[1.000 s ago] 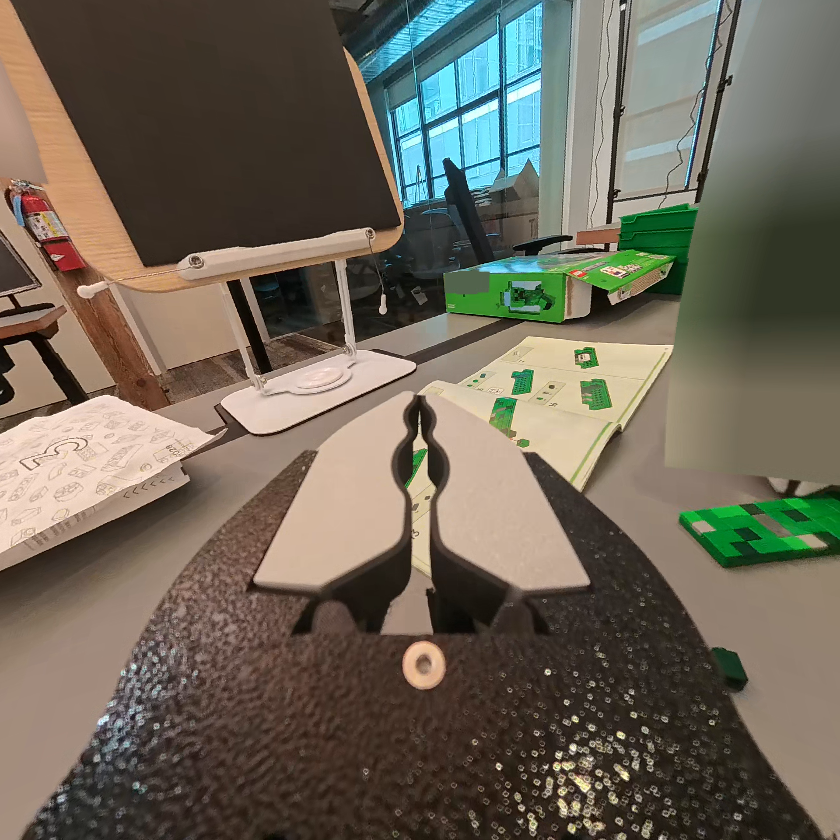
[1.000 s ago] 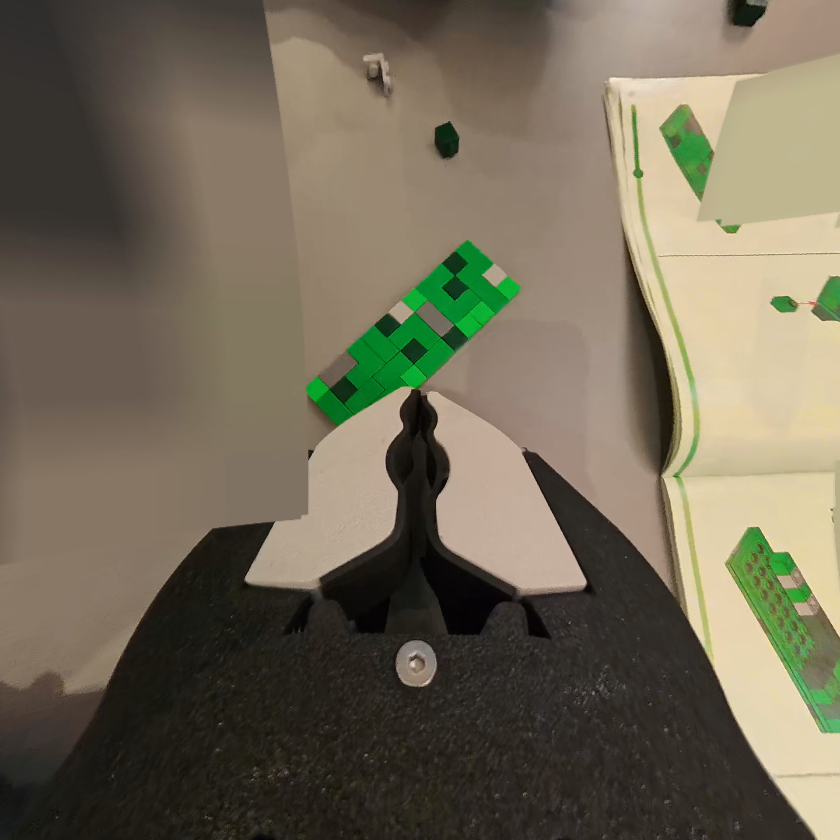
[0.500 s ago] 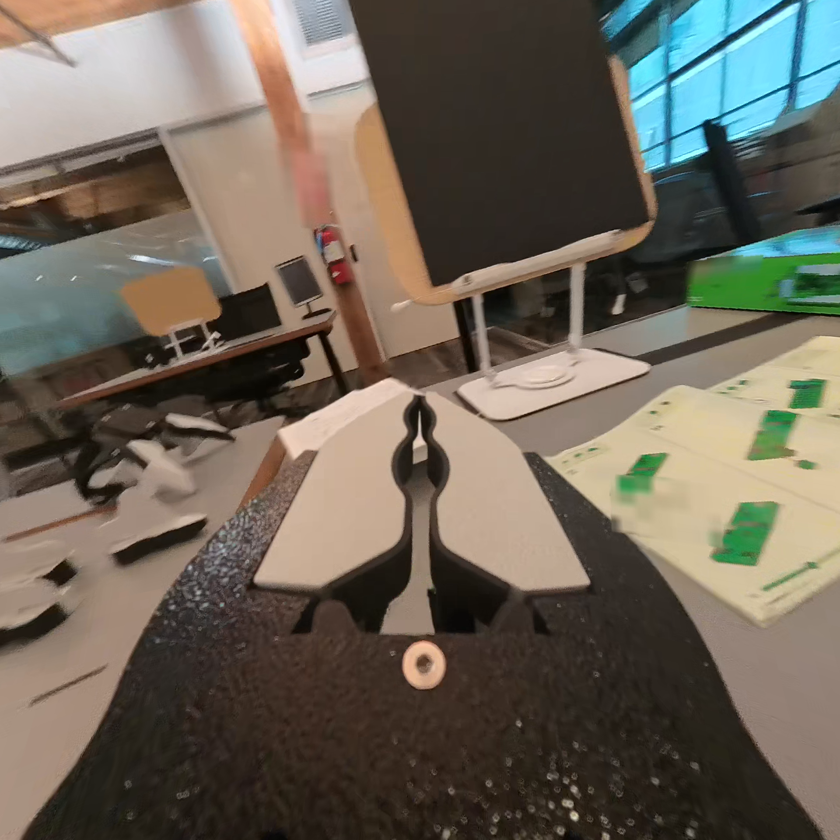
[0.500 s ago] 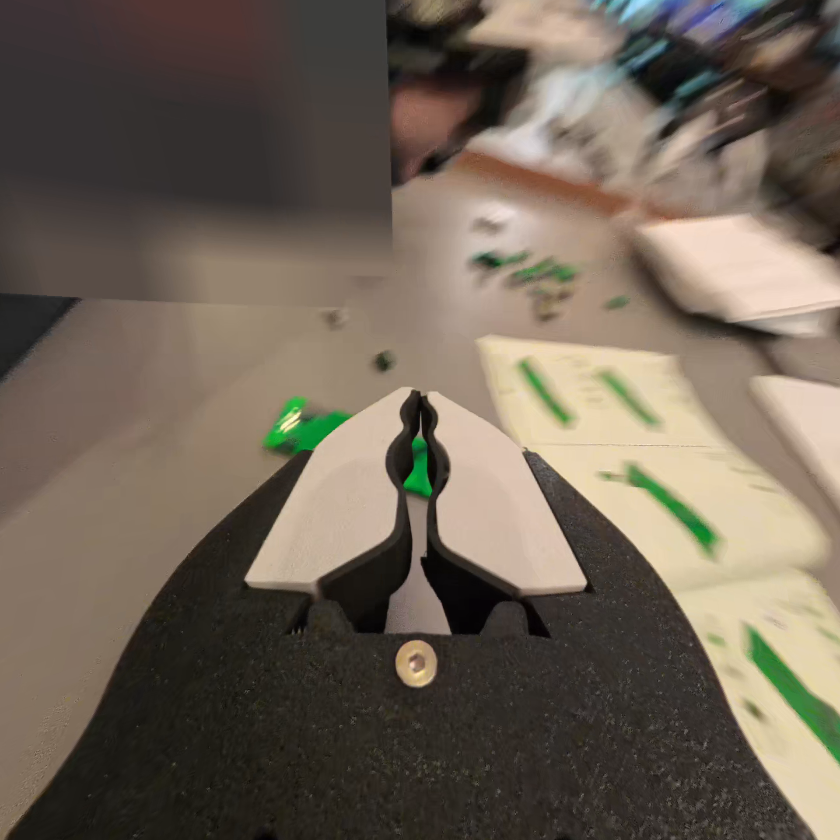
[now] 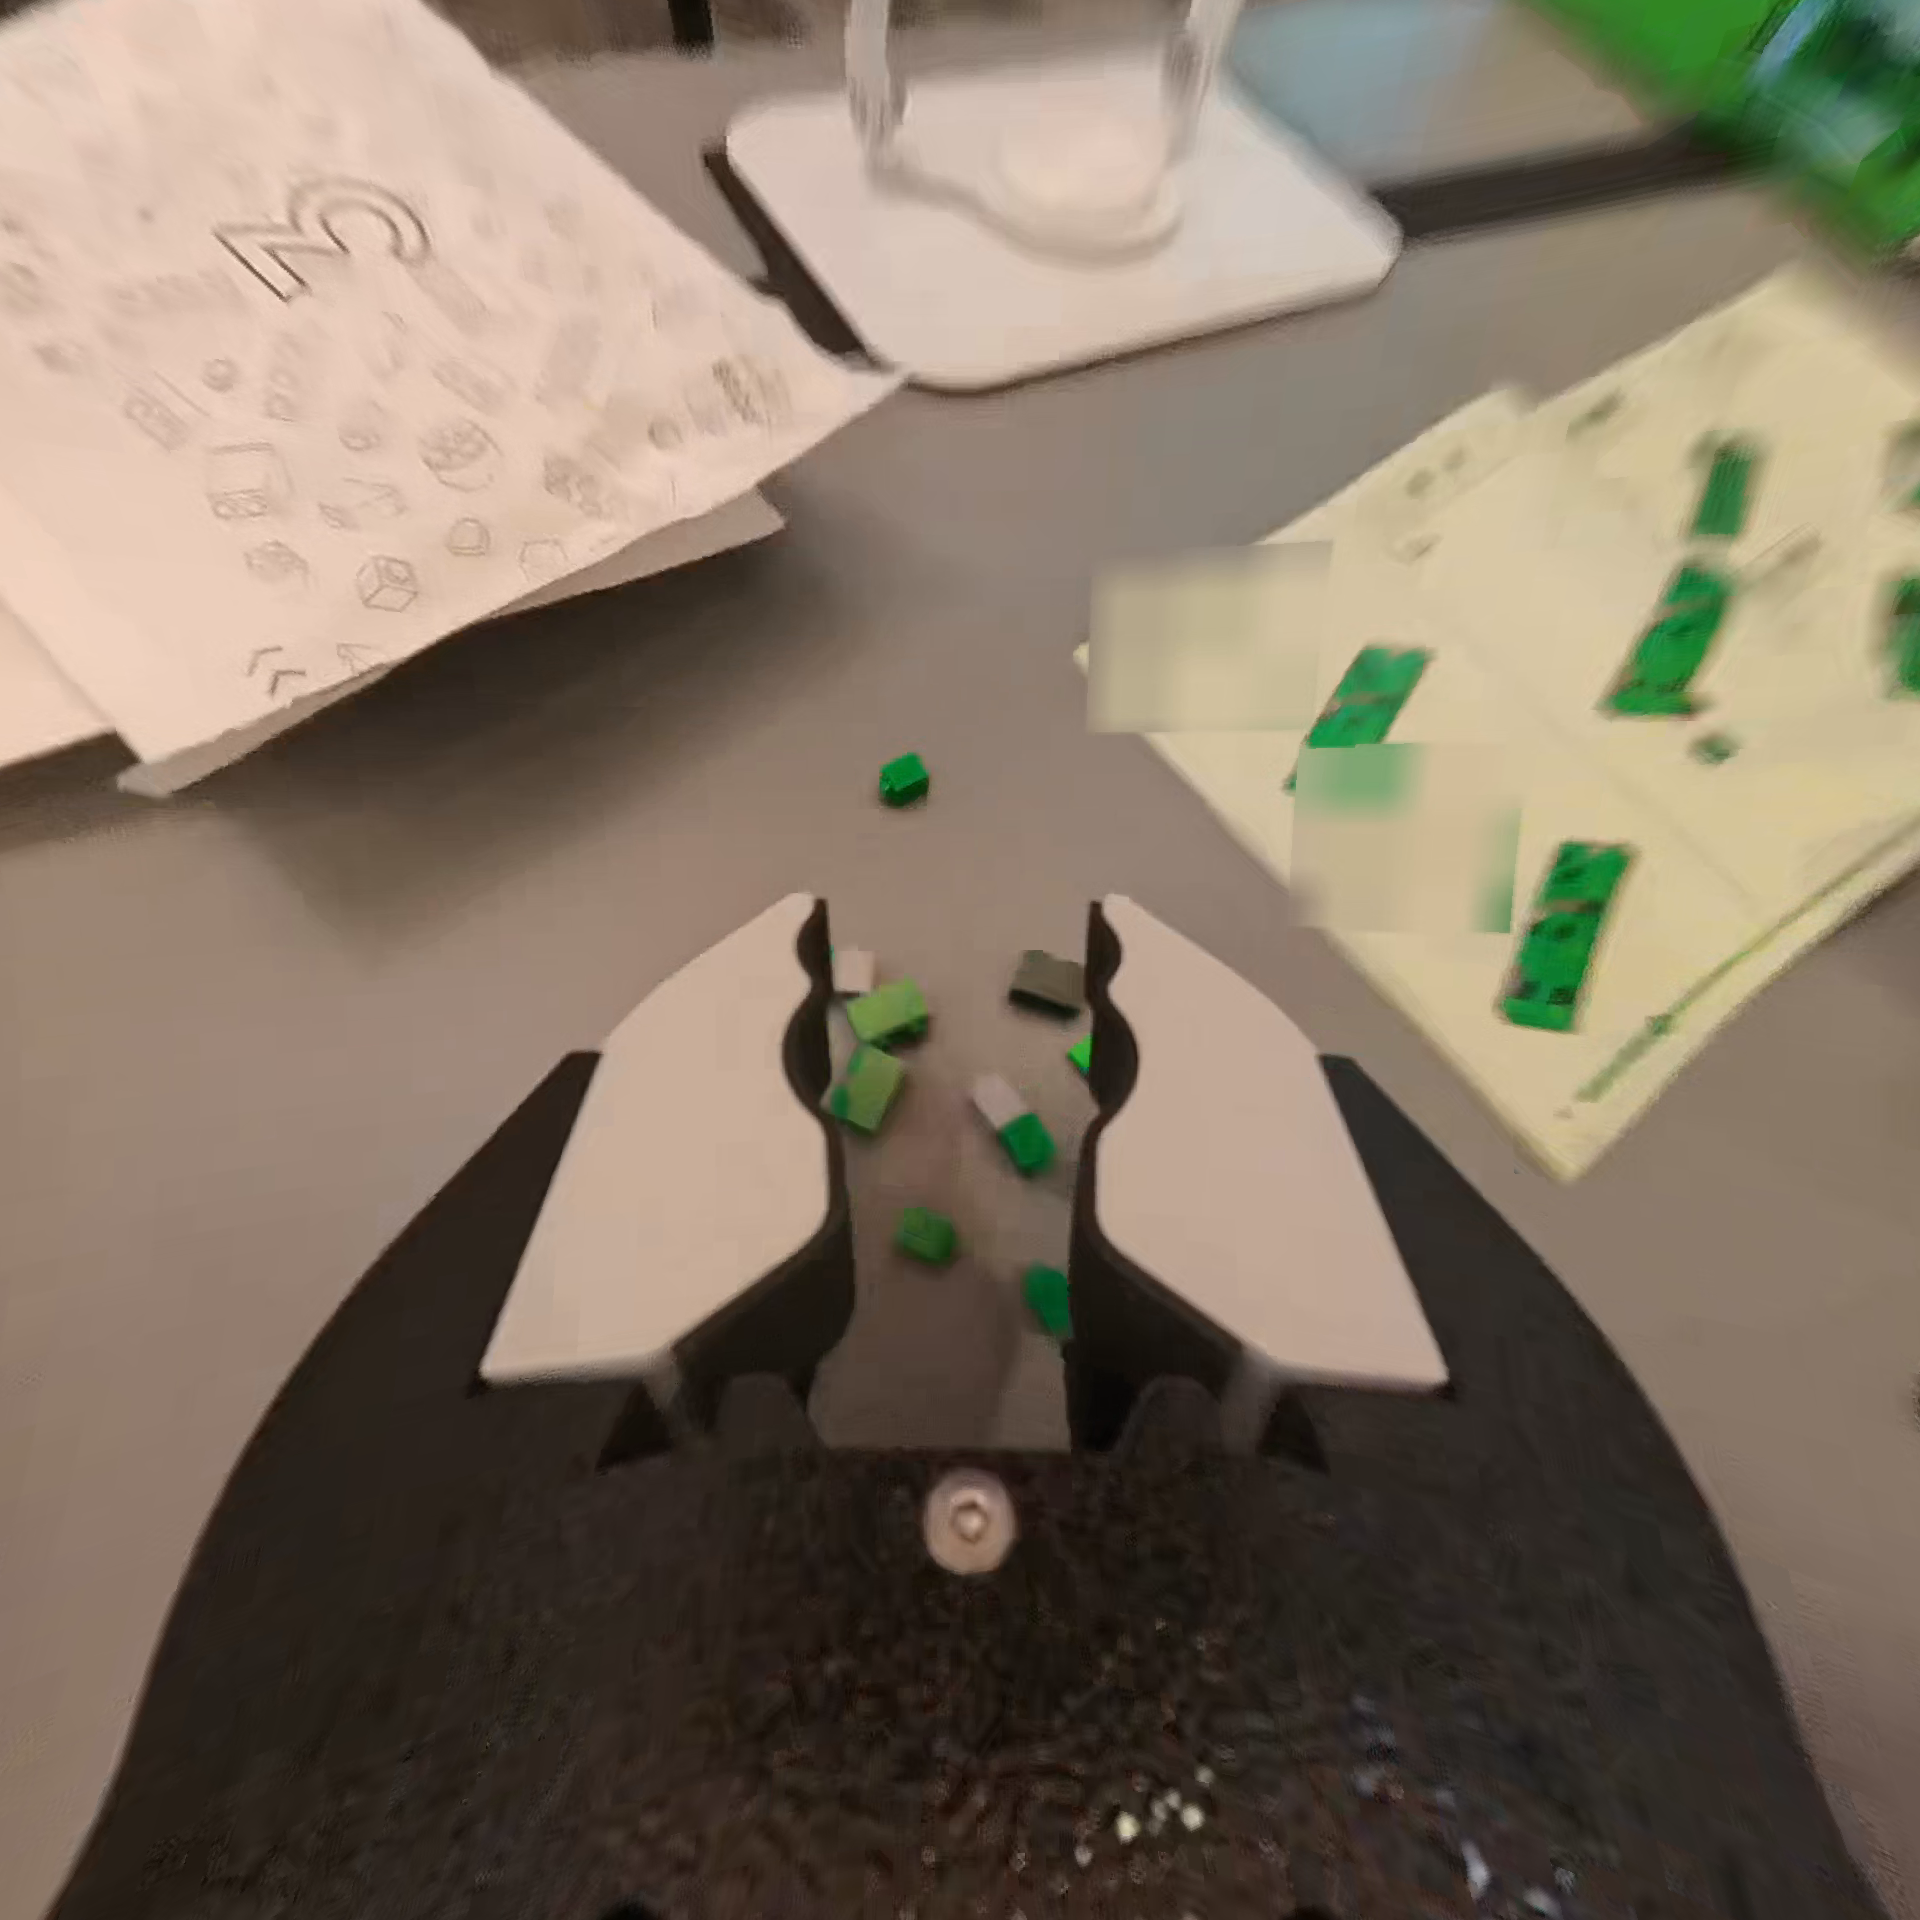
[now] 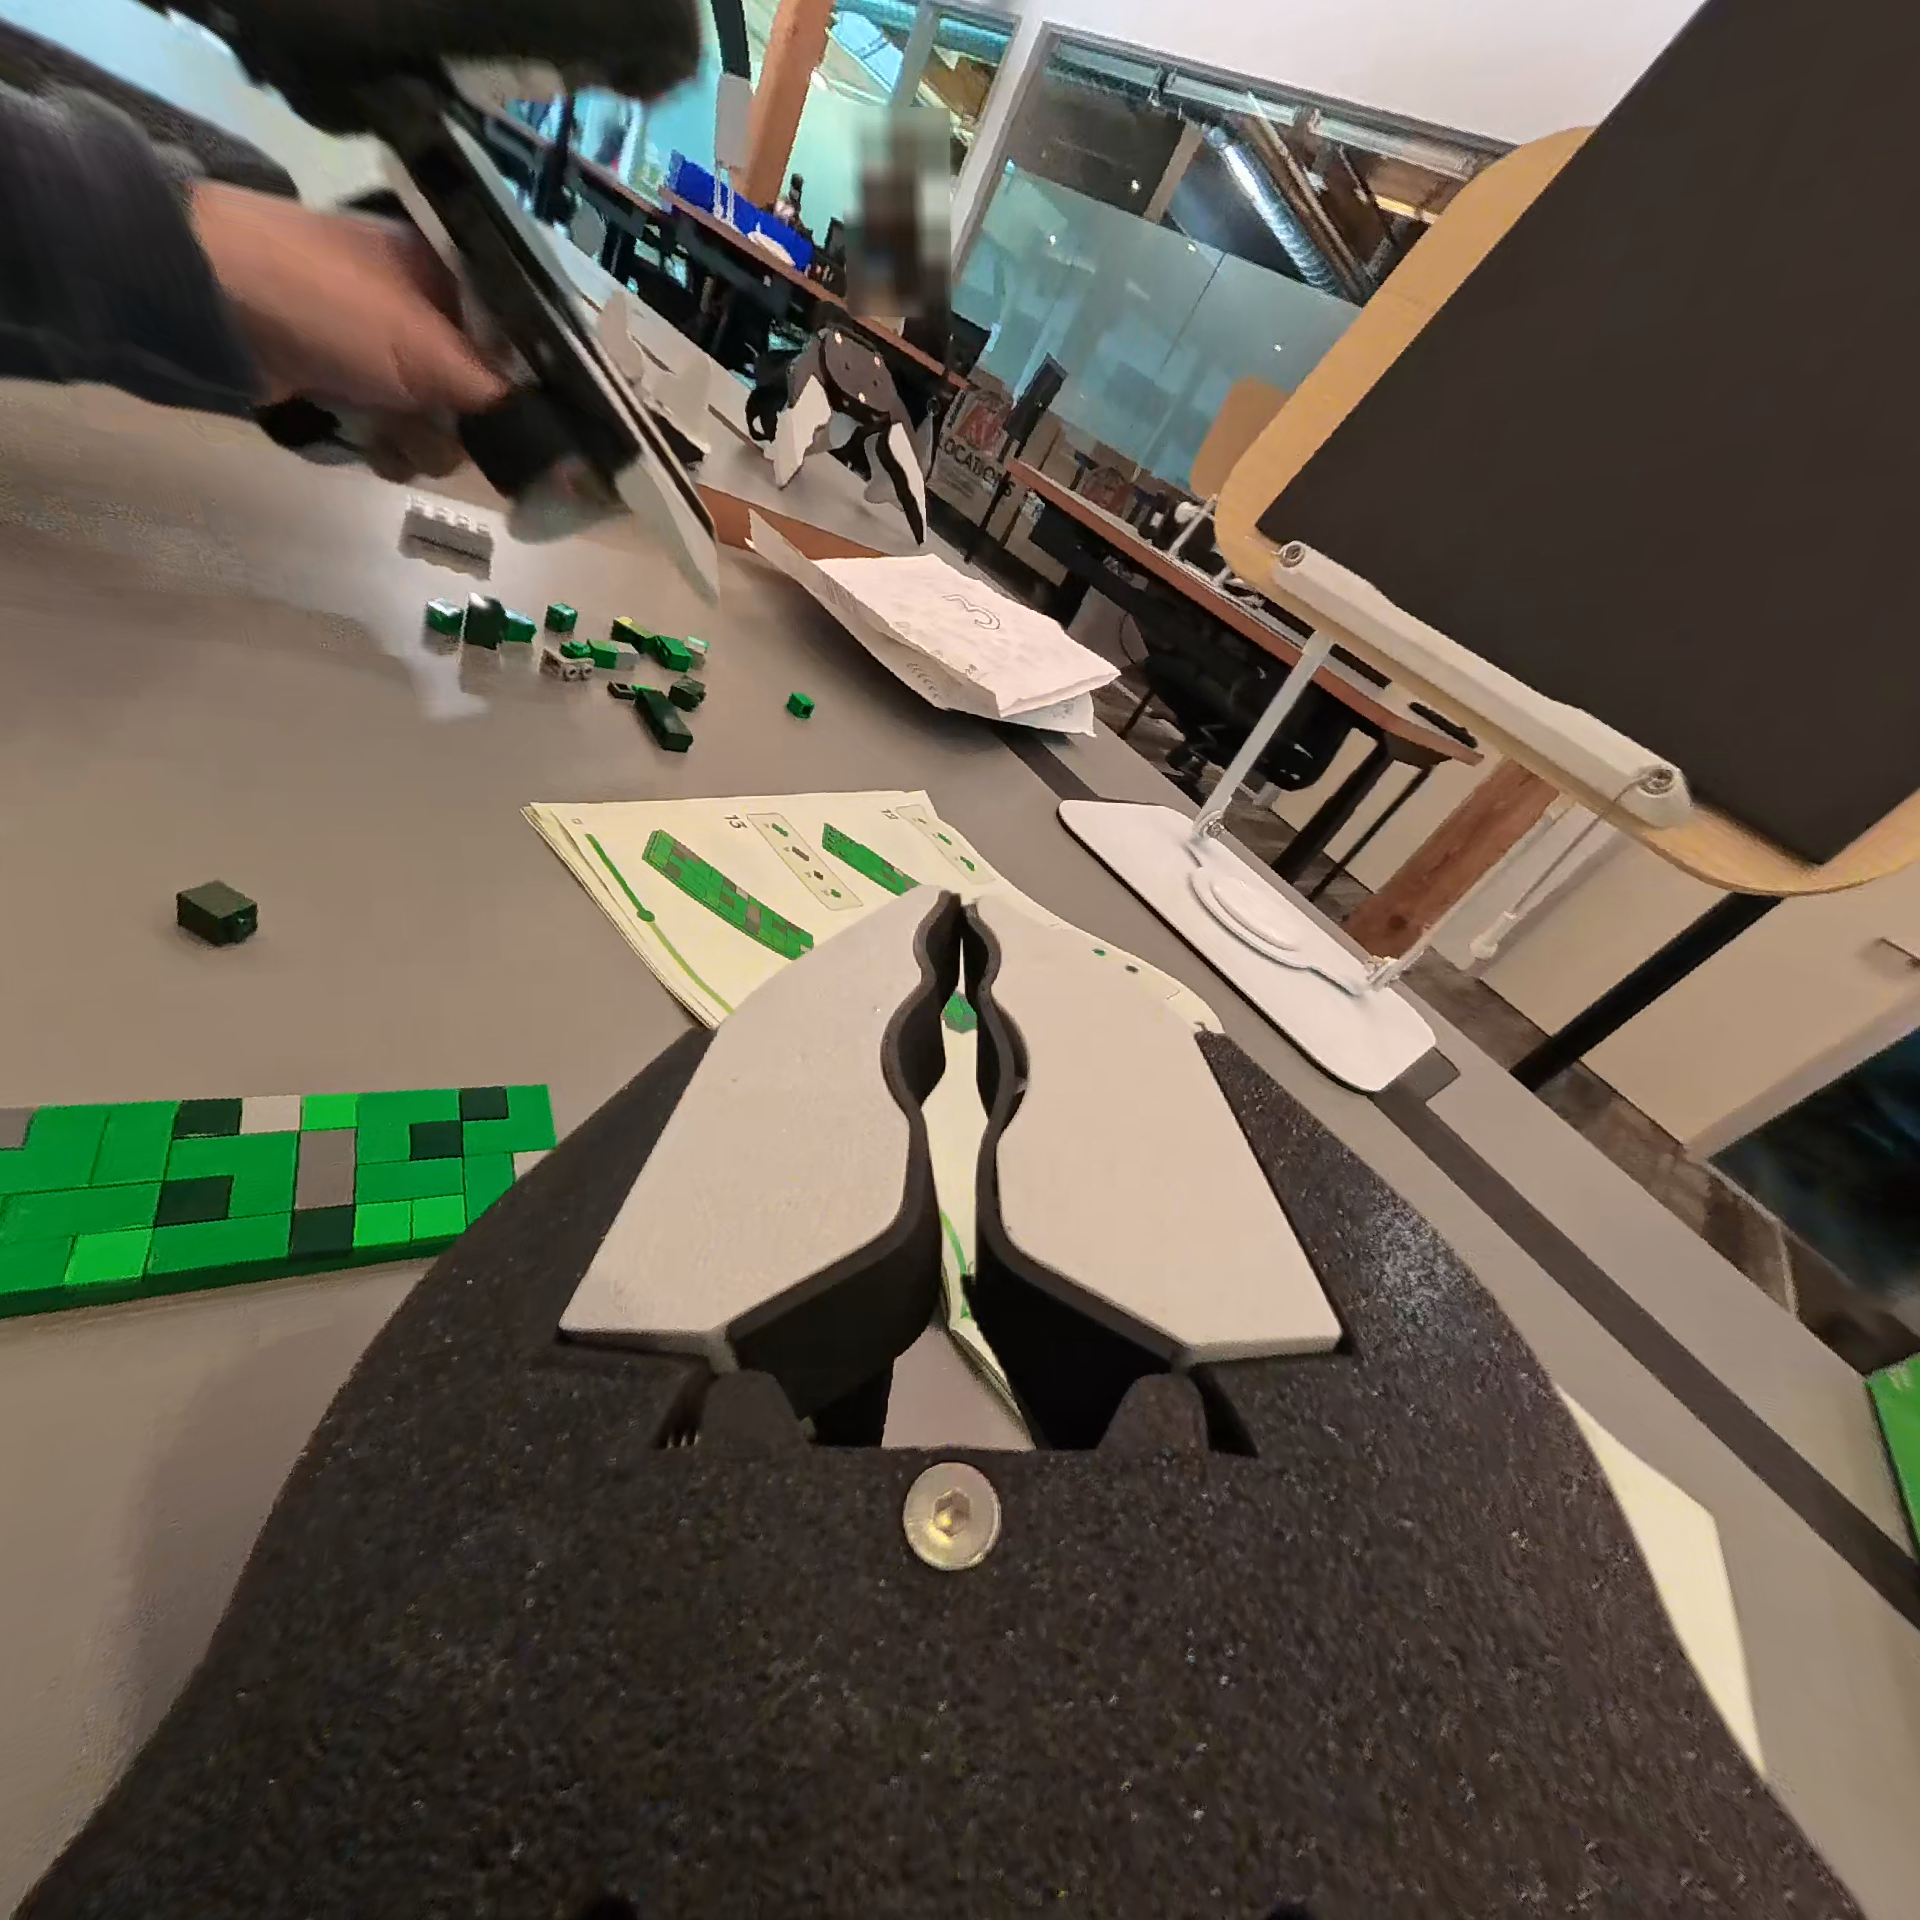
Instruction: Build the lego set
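Left claw (image 5: 956,925) wide over loose bricks (image 5: 888,1013)

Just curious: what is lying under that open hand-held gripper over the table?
Under the open left hand-held gripper, small loose green bricks and a dark one lie on the grey table. Its black body hides anything nearer.

Two tongs: the left tongs (image 5: 956,914) and the right tongs (image 6: 961,909). One green tiled plate (image 6: 249,1184), one open instruction booklet (image 6: 727,883), one printed paper bag (image 6: 956,644), one lamp stand (image 6: 1247,935), and roughly a dozen loose bricks (image 6: 582,649).
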